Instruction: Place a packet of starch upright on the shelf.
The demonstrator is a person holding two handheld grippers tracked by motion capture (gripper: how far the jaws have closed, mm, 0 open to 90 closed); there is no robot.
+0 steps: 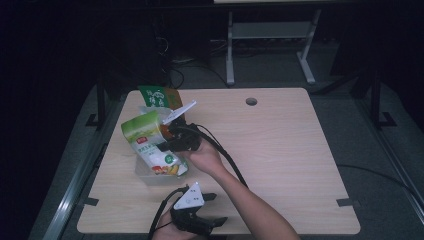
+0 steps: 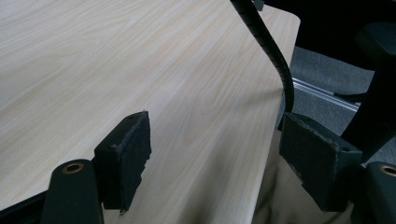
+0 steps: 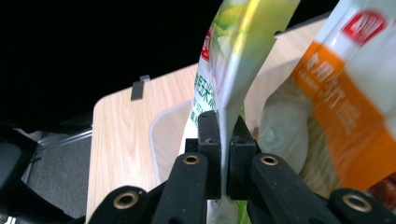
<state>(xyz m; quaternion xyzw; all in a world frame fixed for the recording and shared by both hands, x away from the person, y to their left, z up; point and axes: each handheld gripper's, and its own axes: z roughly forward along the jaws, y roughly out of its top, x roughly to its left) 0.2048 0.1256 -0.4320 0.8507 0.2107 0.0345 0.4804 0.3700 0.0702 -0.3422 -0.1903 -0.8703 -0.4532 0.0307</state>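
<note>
Right gripper (image 3: 223, 154) is clamped on the edge seam of a green-and-white snack bag (image 1: 150, 142), jaws nearly together with only the flat film between the pads. The bag hangs tilted over a clear plastic bin (image 1: 146, 175) near the left edge of the tabletop (image 1: 280, 150), about halfway along it. An orange-and-white bag (image 3: 355, 93) sits just beside it in the bin, and a green packet (image 1: 156, 96) stands behind, near the far left corner.

Left gripper (image 1: 197, 220) hovers at the near edge, jaws wide apart, nothing between them.

Handling judgement: bag looks light, puffy and soft, with glossy film that is likely to be slippery. The sealed seam is the stiffest flat part and the sensible hold. Pinching the body risks crushing the contents. It may swing or twist from a single edge grip.
</note>
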